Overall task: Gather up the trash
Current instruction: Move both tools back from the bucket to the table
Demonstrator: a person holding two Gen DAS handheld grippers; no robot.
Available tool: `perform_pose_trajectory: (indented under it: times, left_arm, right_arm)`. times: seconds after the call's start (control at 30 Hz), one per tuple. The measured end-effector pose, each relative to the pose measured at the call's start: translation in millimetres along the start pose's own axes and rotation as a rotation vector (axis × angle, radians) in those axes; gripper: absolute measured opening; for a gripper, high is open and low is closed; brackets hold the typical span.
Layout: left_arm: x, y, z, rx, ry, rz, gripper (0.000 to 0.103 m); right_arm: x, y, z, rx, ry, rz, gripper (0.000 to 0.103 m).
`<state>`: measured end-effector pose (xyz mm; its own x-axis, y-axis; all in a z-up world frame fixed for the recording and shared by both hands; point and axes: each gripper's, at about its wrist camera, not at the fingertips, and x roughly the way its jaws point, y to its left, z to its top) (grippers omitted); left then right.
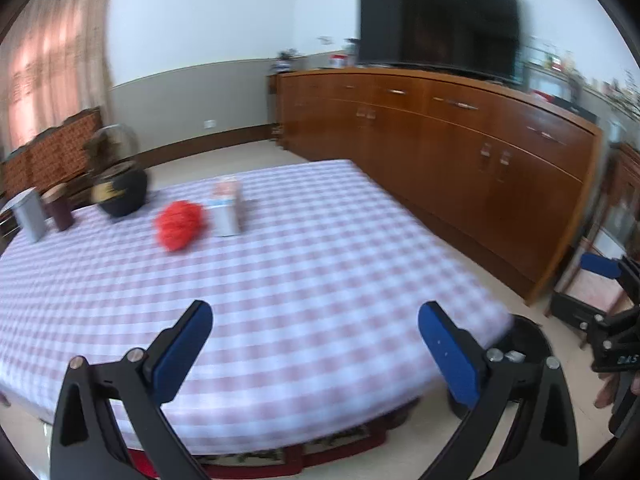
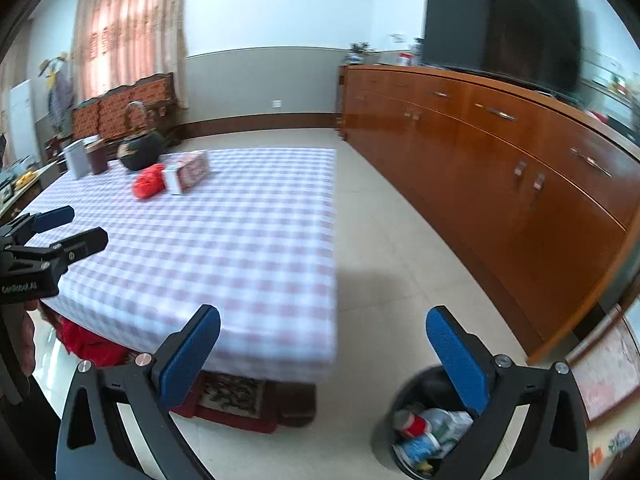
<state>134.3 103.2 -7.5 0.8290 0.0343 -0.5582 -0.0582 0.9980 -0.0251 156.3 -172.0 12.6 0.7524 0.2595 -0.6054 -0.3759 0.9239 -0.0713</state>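
Seemingly near done: bin (image 2: 424, 432) on floor off table's (image 1: 280, 280) near corner already loaded with trash (image 2: 432, 428), red crumple (image 1: 181, 225) by far edge perhaps left, left gripper (image 1: 316, 344) and right gripper (image 2: 324, 356) both spread, empty.

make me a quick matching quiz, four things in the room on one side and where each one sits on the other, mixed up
Things:
1. trash bin
2. red ball
3. television
4. black pot

Places:
A. on top of the long wooden cabinet
B. on the floor by the near corner of the table, already holding trash
C. on the checked cloth, right beside the tissue box
D. at the far end of the table, next to two canisters

Pairs: 1-B, 2-C, 3-A, 4-D
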Motion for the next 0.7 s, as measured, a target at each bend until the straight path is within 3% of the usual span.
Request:
perform_pose_trajectory:
  times: [0.47,0.7]
  left_arm:
    - [25.8,151.1,4.7,-0.132,0.025,0.210,0.100]
    - [53.8,205.3,6.6,-0.175,0.057,0.249,0.100]
  right_arm:
    - [102.4,112.3,71.7,-0.056,0.079,0.145,0.103]
    - [164.1,170.1,107.8,-0.106,0.099,0.190,0.099]
